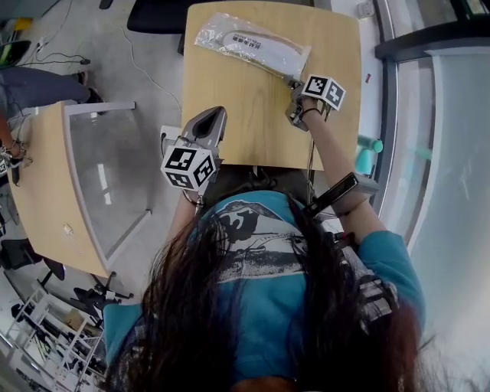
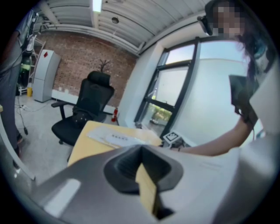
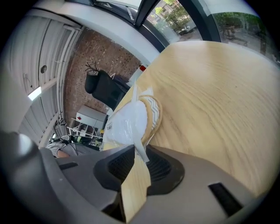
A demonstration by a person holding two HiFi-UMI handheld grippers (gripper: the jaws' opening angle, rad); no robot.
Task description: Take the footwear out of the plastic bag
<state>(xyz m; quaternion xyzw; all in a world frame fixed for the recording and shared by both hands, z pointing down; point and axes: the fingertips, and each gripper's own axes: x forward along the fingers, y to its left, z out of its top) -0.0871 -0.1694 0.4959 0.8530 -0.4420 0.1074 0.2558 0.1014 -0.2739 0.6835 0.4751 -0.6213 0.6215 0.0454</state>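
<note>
- Two grippers, one bag (image 1: 230,38) on the table (image 1: 253,134), with the footwear (image 3: 154,113) inside it.
- Right gripper (image 3: 139,151): jaws nearly together, pinching a flap of film at the bag's near end.
- Left gripper (image 1: 213,119): jaws closed and empty, held off the table's near left corner, well apart from the bag.
- Bag's long axis: slants away from the right gripper toward the far left, with the footwear just beyond the pinch.
- Judgement: the right gripper anchors the bag; the left must cross the table to work on it.

Brick wall (image 2: 83,57), black office chair (image 2: 89,105), tall windows (image 2: 173,87), grey floor (image 1: 99,46), wooden table (image 1: 253,115), ceiling light (image 2: 97,5)
</note>
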